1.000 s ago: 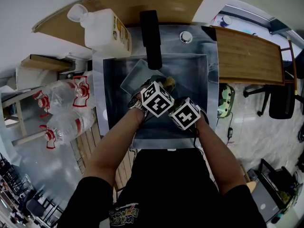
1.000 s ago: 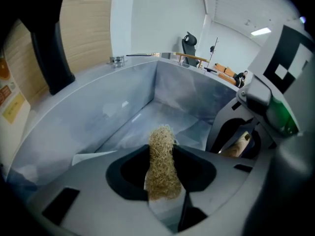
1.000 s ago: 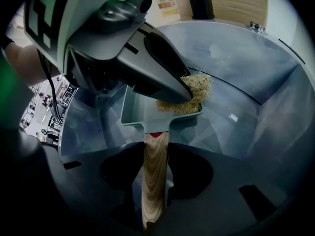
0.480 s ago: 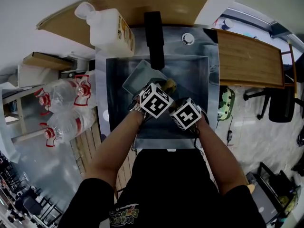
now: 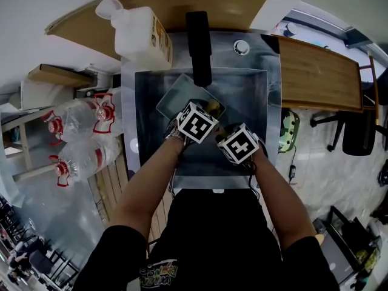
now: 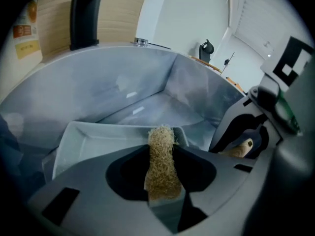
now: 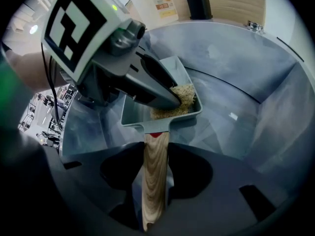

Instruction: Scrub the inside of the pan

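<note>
A grey rectangular pan [image 5: 177,97] [image 6: 103,139] [image 7: 147,107] with a wooden handle [image 7: 155,173] lies inside the steel sink [image 5: 251,102]. My right gripper [image 7: 156,181] [image 5: 238,144] is shut on the wooden handle and holds the pan from the near side. My left gripper [image 6: 162,181] [image 5: 197,125] is shut on a tan fibrous scrubber [image 6: 161,163] [image 7: 183,98]. The scrubber's tip rests inside the pan at its near right corner, by the handle end.
A black faucet [image 5: 199,41] reaches over the sink's far edge. A large white jug [image 5: 138,36] stands at the far left, water bottles [image 5: 79,138] lie on the left, and a wooden counter [image 5: 315,71] runs to the right.
The left gripper with the scrubber has shifted slightly toward the far side over the pan. The right gripper keeps its hold on the handle, almost still.
</note>
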Demonstrator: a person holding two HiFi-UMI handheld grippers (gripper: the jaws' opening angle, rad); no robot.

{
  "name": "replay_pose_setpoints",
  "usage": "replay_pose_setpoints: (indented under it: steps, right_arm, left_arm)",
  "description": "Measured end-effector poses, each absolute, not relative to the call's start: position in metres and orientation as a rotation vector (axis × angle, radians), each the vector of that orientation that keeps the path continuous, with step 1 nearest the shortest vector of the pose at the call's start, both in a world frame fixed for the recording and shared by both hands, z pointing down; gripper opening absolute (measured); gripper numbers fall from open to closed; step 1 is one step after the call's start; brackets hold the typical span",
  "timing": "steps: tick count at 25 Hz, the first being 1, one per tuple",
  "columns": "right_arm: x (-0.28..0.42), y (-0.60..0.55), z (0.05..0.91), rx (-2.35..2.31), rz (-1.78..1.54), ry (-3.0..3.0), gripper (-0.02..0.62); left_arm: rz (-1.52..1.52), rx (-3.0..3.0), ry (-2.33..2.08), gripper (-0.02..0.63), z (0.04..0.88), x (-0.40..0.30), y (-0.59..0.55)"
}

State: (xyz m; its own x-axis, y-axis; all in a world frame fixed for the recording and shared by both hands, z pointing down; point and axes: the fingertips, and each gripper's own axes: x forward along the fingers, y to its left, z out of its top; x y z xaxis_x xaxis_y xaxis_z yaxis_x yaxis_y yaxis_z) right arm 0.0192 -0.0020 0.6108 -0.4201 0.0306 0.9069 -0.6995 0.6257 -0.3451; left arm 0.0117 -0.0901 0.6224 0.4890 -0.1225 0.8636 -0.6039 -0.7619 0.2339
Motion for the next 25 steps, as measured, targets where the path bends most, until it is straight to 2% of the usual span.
replay_pose_setpoints:
  steps: [13, 25]
  right_arm:
    - [0.019, -0.002, 0.612, 0.529, 0.91, -1.823, 0.164]
    - [0.018, -0.001, 0.614, 0.512, 0.92, -1.815, 0.164]
  left_arm:
    - [1.265, 2.24, -0.687, 0.146, 0.634, 0.006, -0.097]
    - [1.311, 2.197, -0.856, 0.144, 0.635, -0.041, -0.143]
